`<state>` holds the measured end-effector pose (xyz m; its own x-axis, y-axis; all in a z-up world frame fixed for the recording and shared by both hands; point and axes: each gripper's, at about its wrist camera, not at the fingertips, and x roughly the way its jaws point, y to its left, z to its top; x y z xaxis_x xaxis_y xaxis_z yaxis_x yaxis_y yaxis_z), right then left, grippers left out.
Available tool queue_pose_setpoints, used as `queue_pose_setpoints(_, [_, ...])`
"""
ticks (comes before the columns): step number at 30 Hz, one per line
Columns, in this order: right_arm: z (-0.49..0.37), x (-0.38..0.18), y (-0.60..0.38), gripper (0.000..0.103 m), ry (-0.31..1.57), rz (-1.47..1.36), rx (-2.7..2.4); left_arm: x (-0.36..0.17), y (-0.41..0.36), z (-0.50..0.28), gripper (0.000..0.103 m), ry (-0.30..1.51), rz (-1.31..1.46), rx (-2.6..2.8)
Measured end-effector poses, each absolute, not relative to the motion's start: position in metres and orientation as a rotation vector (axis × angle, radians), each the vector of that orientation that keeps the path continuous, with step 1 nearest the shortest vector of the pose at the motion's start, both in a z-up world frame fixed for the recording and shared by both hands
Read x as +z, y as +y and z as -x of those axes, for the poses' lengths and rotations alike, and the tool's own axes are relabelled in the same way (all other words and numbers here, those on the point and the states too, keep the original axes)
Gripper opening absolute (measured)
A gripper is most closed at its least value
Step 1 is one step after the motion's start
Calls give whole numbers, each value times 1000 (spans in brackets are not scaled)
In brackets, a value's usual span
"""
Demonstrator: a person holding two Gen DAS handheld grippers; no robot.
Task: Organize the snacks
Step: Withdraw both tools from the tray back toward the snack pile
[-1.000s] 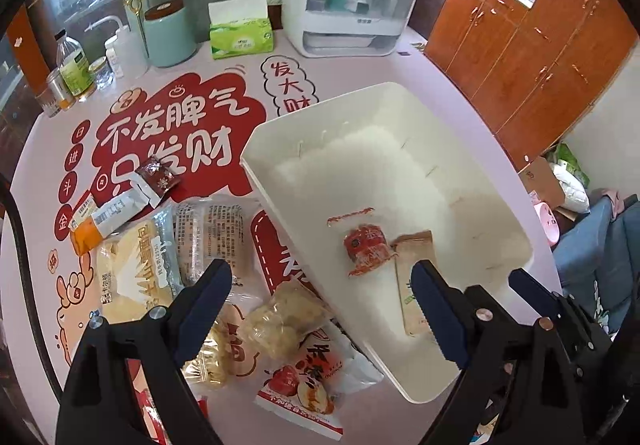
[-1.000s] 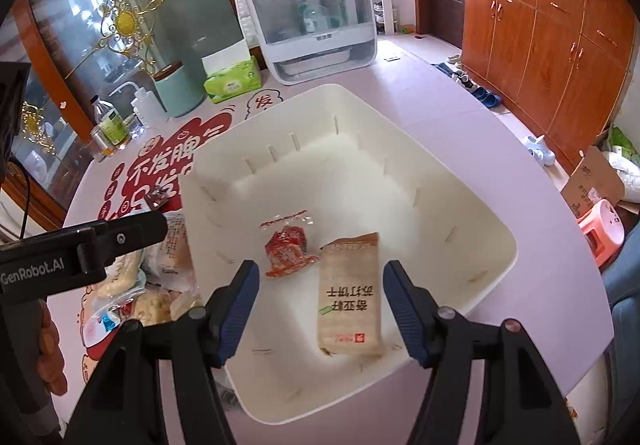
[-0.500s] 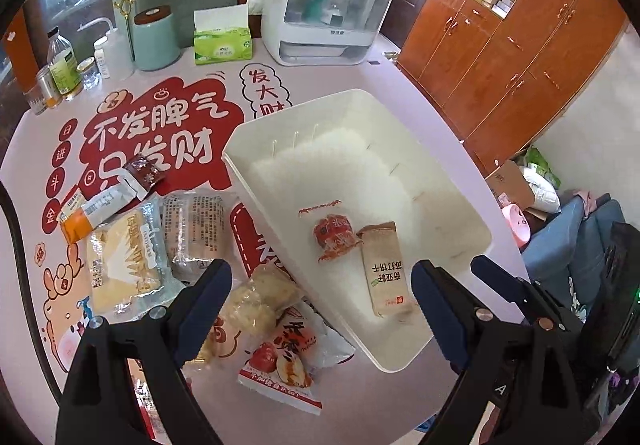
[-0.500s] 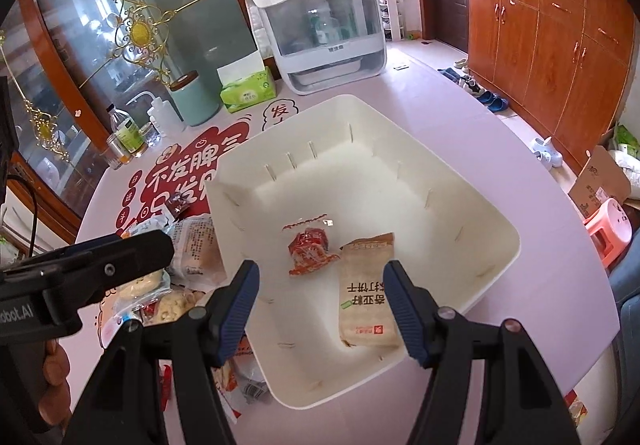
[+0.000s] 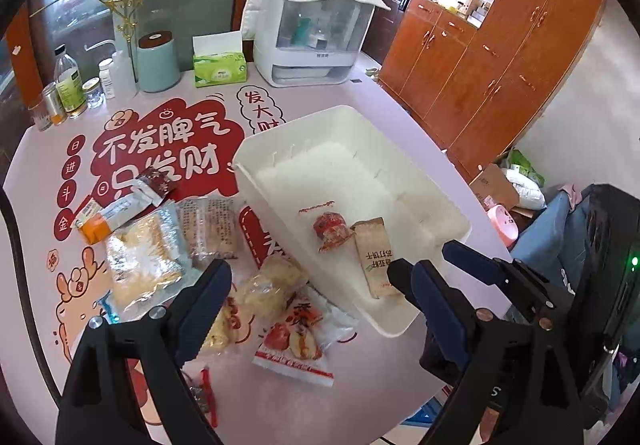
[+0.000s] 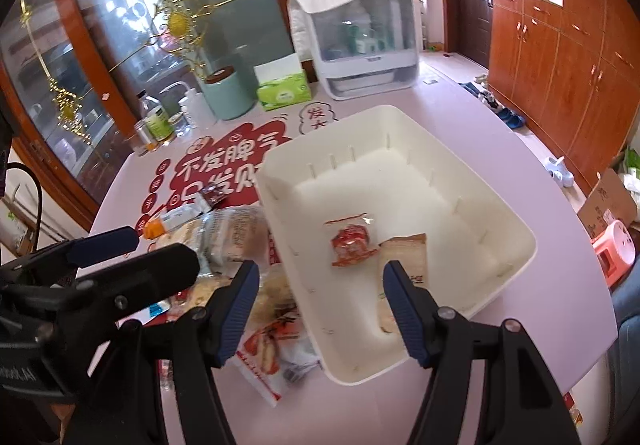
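A white bin (image 5: 332, 125) (image 6: 520, 245) sits on the table. Inside lie a small red-wrapped snack (image 5: 331, 231) (image 6: 352, 245) and a brown biscuit pack (image 5: 374, 257) (image 6: 406, 249). Left of the bin lie several loose snacks: a yellow cake pack (image 5: 140, 265), a clear cracker pack (image 5: 212, 229), a red-and-white pack (image 5: 296, 341) (image 6: 272, 349), an orange-ended bar (image 5: 108, 217) and a dark red sachet (image 5: 156, 181). My left gripper (image 5: 308, 293) is open and empty, above the snacks at the bin's near-left wall. My right gripper (image 6: 320, 297) is open and empty over the bin's near-left corner.
At the table's far side stand a white dish cabinet (image 5: 312, 33), a green tissue box (image 5: 219, 65), a teal canister (image 5: 158, 61) and bottles (image 5: 70, 85). Wooden cupboards (image 5: 500, 57) stand at the right. The table edge runs close behind the bin on the right.
Both grippers have pulled back and up from the bin, which looks smaller and farther. The right gripper has shifted left, over the bin's near-left corner. Both stay open.
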<state>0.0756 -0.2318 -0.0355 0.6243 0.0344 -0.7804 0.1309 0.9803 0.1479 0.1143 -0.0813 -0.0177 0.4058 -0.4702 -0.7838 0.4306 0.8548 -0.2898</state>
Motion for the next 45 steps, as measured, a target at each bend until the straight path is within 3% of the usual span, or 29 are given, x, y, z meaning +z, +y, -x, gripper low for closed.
queue_pose_setpoints(14, [-56, -3, -153, 65, 854, -118, 6, 14, 16, -84, 91, 871, 47, -473])
queue_pose_setpoints(30, [-47, 21, -92, 65, 802, -100, 23, 9, 115, -91, 91, 873, 91, -428])
queue_pose_setpoints(37, [-53, -17, -70, 65, 914, -86, 37, -29, 142, -105, 91, 959, 57, -407])
queue_pose_setpoints(45, [-54, -110, -56, 65, 1149, -130, 69, -106, 144, -135, 91, 1103, -103, -401])
